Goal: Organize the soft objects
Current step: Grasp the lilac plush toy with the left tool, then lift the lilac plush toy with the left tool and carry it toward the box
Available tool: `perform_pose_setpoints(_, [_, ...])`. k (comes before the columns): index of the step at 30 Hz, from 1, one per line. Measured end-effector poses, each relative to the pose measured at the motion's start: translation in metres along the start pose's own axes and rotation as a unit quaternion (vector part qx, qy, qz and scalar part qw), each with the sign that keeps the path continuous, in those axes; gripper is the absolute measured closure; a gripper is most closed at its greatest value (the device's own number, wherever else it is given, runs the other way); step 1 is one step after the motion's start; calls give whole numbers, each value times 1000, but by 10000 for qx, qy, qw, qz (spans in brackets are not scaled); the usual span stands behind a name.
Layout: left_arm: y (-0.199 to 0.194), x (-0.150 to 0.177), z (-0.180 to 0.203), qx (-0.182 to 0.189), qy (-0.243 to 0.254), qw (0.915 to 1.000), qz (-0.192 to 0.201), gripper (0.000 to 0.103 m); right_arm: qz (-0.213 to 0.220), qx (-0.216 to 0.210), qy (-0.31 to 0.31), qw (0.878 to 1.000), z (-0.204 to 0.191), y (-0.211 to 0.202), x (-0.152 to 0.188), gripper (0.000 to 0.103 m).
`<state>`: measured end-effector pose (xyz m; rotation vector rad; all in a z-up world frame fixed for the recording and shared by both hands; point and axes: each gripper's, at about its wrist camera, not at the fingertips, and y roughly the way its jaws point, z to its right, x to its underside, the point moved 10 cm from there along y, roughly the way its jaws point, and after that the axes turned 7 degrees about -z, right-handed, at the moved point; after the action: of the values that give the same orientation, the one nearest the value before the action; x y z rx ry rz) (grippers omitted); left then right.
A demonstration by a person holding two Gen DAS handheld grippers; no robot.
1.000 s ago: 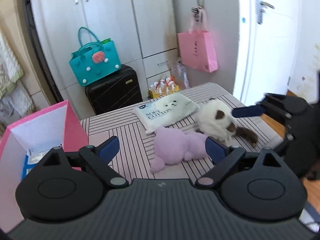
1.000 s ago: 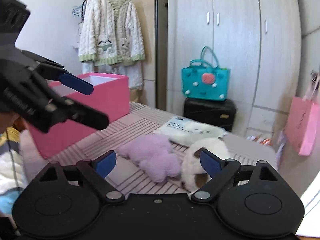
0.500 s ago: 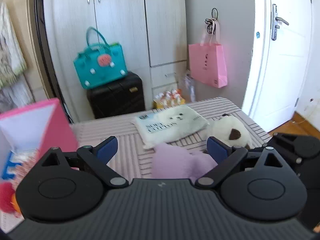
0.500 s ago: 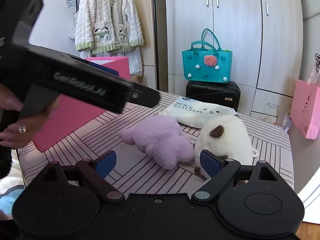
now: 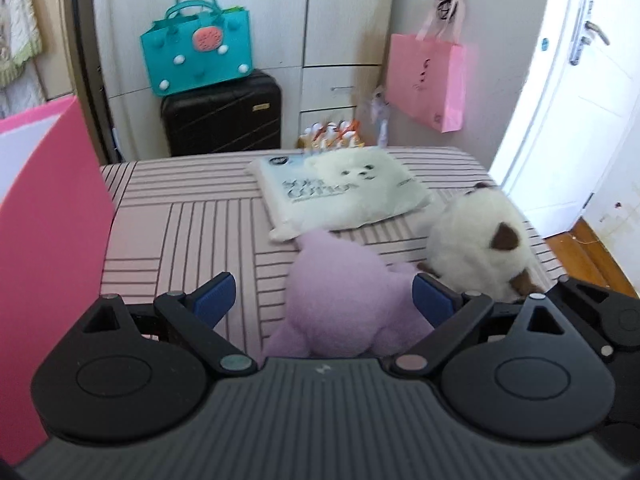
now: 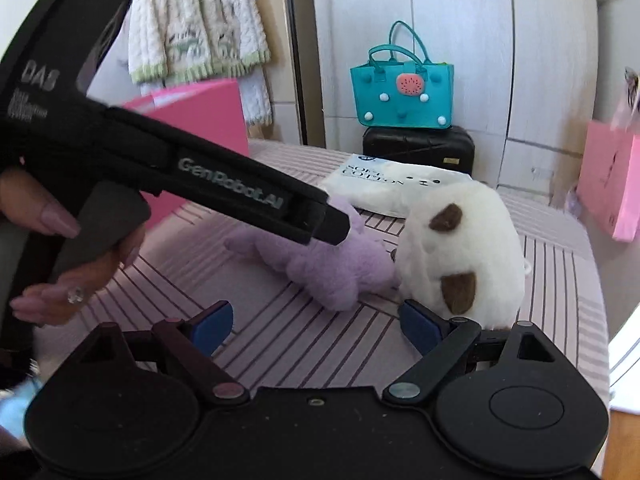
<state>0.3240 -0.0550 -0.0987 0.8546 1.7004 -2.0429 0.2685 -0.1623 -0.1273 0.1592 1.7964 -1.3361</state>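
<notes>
A purple plush toy (image 5: pixel 340 300) lies on the striped table (image 5: pixel 180 232). My left gripper (image 5: pixel 324 298) is open, its jaws either side of the toy's near end. The toy also shows in the right wrist view (image 6: pixel 332 264), with the left gripper's body reaching over it. A white plush cat with brown ears (image 5: pixel 480 248) sits to the toy's right, also in the right wrist view (image 6: pixel 460 252). My right gripper (image 6: pixel 316 324) is open and empty, just in front of the cat. A white soft cotton pack (image 5: pixel 344 192) lies behind them.
A pink open box (image 5: pixel 44 220) stands at the table's left. Behind the table are a black suitcase (image 5: pixel 224 114) with a teal bag (image 5: pixel 198 52) on it, a pink paper bag (image 5: pixel 428 80) on the wall and a white door (image 5: pixel 572 120).
My left gripper has moved forward and down, so the purple toy now lies between its open jaws. My right gripper has come closer to the white cat.
</notes>
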Motion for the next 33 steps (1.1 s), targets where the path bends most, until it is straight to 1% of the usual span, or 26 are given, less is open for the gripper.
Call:
perform_pose_setpoints(1, [1,2,0,26,-13,10000,-1,9,-38,-17,-79,10000,-3,3,0,10])
perform_pose_setpoints(3, [-1,3,0,145,-51,9999,23,16,-110,-140,-70,9998,-5,6,0,10])
perform_pose_setpoints(4, [-2,4,1,241,-60,9997,34,37,-111,-193,-51,9997,-6,7,-1,10])
perform_pose_setpoints(5, [-4,4,3,432,-71,9990,22,57,-86,-204,-38,9997,-6,6,-2,10])
perform_pose_setpoints(8, [-9,7,4,570,-156,9982,-37,65,21,-149,-99,9998,-7,2,-5,10])
perform_pose_setpoints(10, [-11,12,5,709,-293,9970,-120,66,54,-242,-135,9996,-12,-2,-5,8])
perform_pose_setpoints(13, [-19,16,4,840,-556,9947,-182,68,28,-315,-12,9995,-12,-6,-1,8])
perform_pose_setpoints(15, [-29,21,5,1032,-741,9917,-196,70,-10,-340,66,9994,-11,-9,2,8])
perform_pose_setpoints(18, [-40,30,6,1348,-954,9859,-264,70,-94,-417,55,9991,-12,-13,7,8])
perform_pose_setpoints(20, [-42,36,6,1363,-998,9850,-362,71,-113,-451,85,9989,-10,-15,11,8])
perform_pose_setpoints(25, [-30,40,3,1135,-984,9874,-496,71,-103,-528,299,9981,-5,-14,12,9])
perform_pose_setpoints(26, [-27,39,6,1187,-937,9873,-483,70,-122,-551,336,9978,-4,-13,12,9])
perform_pose_setpoints(27, [-25,39,8,1314,-912,9858,-517,69,-169,-560,383,9976,-4,-11,13,9])
perform_pose_setpoints(29, [-18,40,7,1448,-1141,9807,-658,68,-186,-477,434,9977,-1,-8,12,8])
perform_pose_setpoints(30, [-16,41,7,1482,-1177,9796,-679,67,-209,-448,448,9978,-1,-7,11,8])
perform_pose_setpoints(31, [-15,42,6,1462,-1213,9795,-677,62,-226,-434,457,9978,-1,-7,11,8])
perform_pose_setpoints(33, [-14,43,3,1427,-1310,9790,-629,60,-238,-444,494,9975,1,-7,10,8])
